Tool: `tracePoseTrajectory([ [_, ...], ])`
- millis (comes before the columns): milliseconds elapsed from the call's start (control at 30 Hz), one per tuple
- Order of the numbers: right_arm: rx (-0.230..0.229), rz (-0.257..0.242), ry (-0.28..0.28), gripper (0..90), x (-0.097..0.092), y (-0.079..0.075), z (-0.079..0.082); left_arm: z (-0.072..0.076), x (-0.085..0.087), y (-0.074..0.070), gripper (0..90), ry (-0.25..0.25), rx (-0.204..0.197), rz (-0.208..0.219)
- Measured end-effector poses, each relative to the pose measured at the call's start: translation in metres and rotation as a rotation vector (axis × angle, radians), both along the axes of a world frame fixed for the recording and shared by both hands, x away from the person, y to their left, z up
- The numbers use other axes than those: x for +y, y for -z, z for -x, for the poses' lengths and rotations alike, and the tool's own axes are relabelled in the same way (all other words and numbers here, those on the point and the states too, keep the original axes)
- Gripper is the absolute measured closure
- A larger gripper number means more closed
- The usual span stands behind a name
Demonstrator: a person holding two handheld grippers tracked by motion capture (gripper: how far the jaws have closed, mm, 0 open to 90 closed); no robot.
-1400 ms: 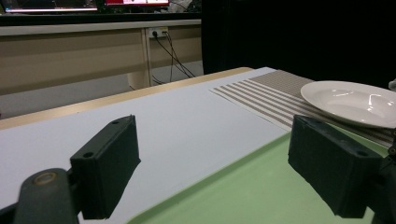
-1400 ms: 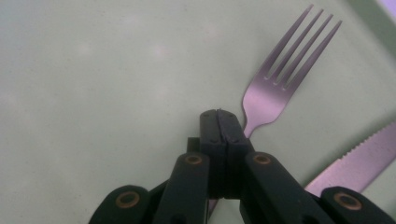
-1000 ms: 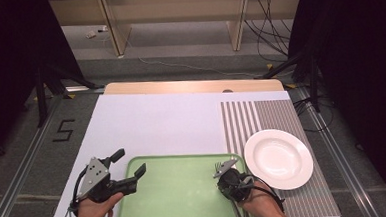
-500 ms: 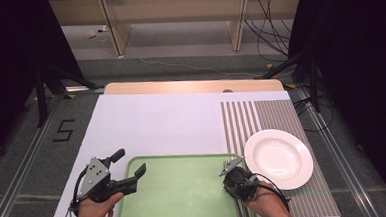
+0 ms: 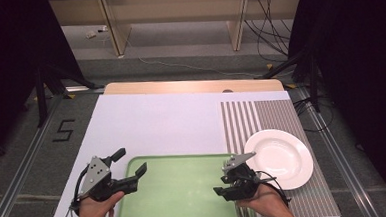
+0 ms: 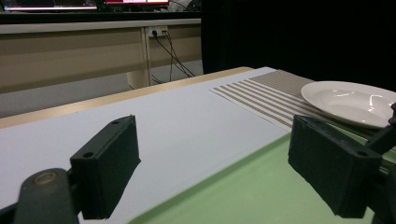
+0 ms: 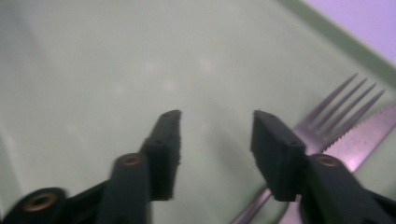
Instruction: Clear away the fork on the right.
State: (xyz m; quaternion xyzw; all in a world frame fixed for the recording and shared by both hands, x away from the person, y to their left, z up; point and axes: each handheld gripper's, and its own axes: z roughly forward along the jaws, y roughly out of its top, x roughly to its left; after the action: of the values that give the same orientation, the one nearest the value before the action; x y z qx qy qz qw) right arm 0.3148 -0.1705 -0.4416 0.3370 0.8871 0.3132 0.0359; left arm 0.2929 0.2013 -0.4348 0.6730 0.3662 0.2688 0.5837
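The right tool (image 7: 215, 140) has just been opening; its jaws now stand apart with nothing between them, above the green tray (image 5: 180, 189). The fork (image 7: 327, 116) and knife (image 7: 364, 135) lie on the tray at the right of the right gripper view, beside the right jaw. To pick one up, shift sideways, straddle one handle, then close. The left tool (image 5: 131, 164) is released, idle at the tray's left edge.

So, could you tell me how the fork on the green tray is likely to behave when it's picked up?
The fork looks like thin, shiny metal, so probably stiff, light and somewhat slippery between the pads. It lies flat on the green tray close beside a knife, so getting the jaws under it may be awkward, and the knife could get nudged.
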Motion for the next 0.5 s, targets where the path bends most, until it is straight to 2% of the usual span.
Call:
tracePoseTrajectory([
  [67,-0.003,-0.074,0.011,41.0,-0.002,-0.002,-0.001,0.0,0.0,0.0,16.0,-0.002,0.001,0.002],
  [133,0.022,-0.127,0.018,35.3,-0.006,-0.006,-0.001,-0.001,0.0,0.0,16.0,-0.002,0.0,0.0],
  [200,0.019,-0.167,0.028,30.8,-0.011,-0.008,-0.003,-0.001,0.0,0.0,16.0,-0.003,0.001,0.001],
  [267,0.011,-0.191,0.031,20.5,-0.015,-0.011,-0.004,-0.002,0.0,0.0,16.0,-0.007,0.004,0.003],
  [433,-0.012,-0.264,0.049,15.1,-0.02,-0.017,-0.004,-0.003,0.0,0.001,16.1,-0.013,0.008,0.001],
  [500,-0.024,-0.274,0.064,15.1,-0.022,-0.019,-0.004,-0.003,-0.001,0.001,16.0,-0.008,0.001,0.01],
])
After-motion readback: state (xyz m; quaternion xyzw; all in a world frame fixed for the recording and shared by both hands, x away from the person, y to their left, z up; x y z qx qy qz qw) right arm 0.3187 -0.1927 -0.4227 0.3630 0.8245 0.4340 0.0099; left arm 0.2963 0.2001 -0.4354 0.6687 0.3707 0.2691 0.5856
